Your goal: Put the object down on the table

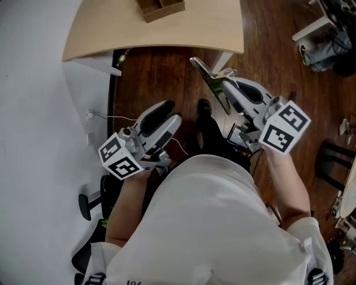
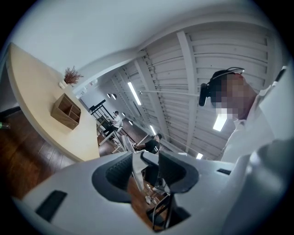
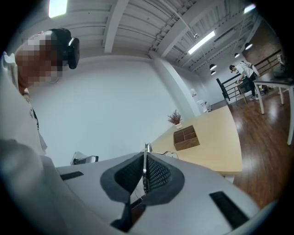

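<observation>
My right gripper (image 1: 225, 82) is shut on a thin, shiny metal tool (image 1: 201, 68), whose free end sticks out toward the table. In the right gripper view the tool (image 3: 146, 149) shows edge-on, pinched between the dark ribbed pads (image 3: 158, 174). The light wooden table (image 1: 194, 28) lies ahead at the top of the head view, well beyond both grippers. My left gripper (image 1: 171, 110) is held low over the floor, open by a small gap (image 2: 146, 158) with nothing in it.
A wooden compartment box (image 1: 161, 6) stands on the table, with a small dried plant (image 3: 175, 118) behind it. Below the grippers is dark wood floor (image 1: 161, 78). A white wall (image 1: 33, 139) runs along the left, and a white table leg (image 1: 222, 58) is near the tool.
</observation>
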A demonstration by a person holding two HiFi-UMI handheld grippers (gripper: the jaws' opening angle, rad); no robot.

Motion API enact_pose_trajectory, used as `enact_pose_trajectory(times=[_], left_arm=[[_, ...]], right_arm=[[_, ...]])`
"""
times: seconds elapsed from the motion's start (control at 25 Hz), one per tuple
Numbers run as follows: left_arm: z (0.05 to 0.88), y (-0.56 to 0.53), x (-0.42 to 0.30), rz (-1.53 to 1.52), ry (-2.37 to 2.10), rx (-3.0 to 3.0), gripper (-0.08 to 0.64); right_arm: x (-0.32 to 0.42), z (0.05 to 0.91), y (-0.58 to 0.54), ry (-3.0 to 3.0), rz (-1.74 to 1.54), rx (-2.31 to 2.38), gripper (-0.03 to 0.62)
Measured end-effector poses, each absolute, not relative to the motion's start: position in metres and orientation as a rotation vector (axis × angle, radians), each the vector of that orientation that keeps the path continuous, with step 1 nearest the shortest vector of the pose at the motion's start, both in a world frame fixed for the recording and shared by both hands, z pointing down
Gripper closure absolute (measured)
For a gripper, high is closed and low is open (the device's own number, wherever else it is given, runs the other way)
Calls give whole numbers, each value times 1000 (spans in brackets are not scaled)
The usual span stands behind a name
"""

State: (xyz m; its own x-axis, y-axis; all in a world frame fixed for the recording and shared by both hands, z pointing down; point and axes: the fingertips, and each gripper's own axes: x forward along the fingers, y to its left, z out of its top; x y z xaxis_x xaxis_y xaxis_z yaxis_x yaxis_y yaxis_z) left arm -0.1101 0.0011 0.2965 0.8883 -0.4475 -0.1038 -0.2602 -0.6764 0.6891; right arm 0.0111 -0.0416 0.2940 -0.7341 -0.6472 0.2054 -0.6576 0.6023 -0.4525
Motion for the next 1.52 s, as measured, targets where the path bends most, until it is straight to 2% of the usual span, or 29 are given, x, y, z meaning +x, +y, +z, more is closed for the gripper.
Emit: enact_pose_trajectory(times=[0.24,0.32,0.44,0.52,0.72,0.88,1.16,1.52], left_arm=[[309,-52,-121,-333,-599,2338,385],[314,-75,-125,-333,-631,2328,469],[316,-107,-123,-314,-664,2320,472],[317,-128,-119,-297,-692,2316,555],[319,-174,-109,-264,-738,2310,558],[323,-217,-129,-255,-771,2286,558],[320,-221,-128,-223,-718,2311,558],[273,-237,-128,-110,-583,2371,558]], right_arm=[[9,319,-106,-2787,758,1085,591],[7,326,-131,-2782,745,1061,591],[6,329,-167,-2773,713,1016,591],[8,331,-189,-2768,707,986,591],[12,341,-241,-2740,713,938,591],[-8,358,-294,-2699,745,919,591],[-11,370,-304,-2664,751,957,591],[5,321,-322,-2700,727,1207,591]])
